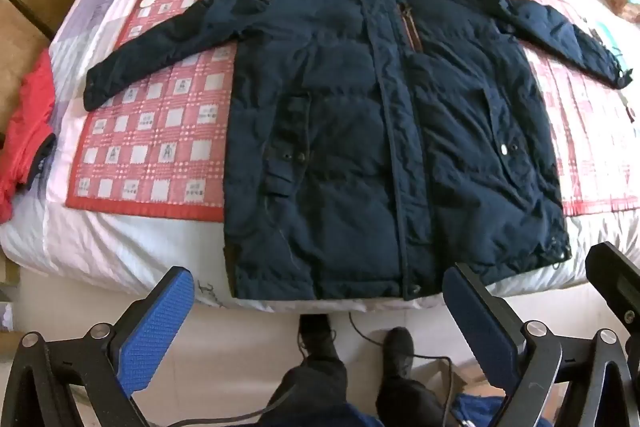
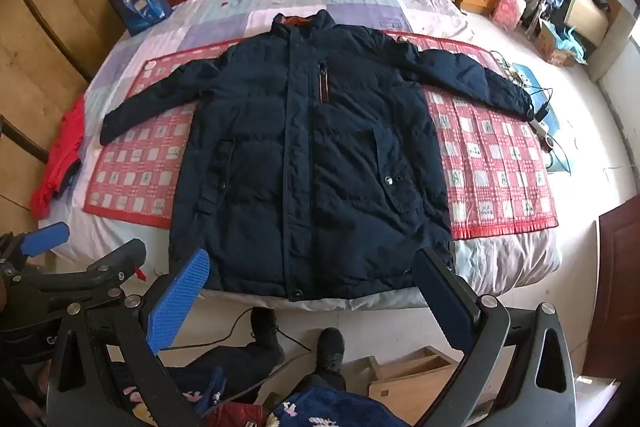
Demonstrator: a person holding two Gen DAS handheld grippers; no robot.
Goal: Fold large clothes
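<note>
Left wrist view: the left gripper [image 1: 320, 311] gapes wide and empty; ahead of its fingers the navy jacket [image 1: 360, 131] lies flat, sleeves spread. Right wrist view: the right gripper [image 2: 312, 291] is equally wide, holding nothing; the jacket sits ahead, unfolded, every fold remaining.

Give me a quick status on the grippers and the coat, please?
Left gripper and right gripper open, empty, short of the bed. Navy coat flat, face up, sleeves spread, unfolded. Nothing on it; red garment off to the side.
</note>
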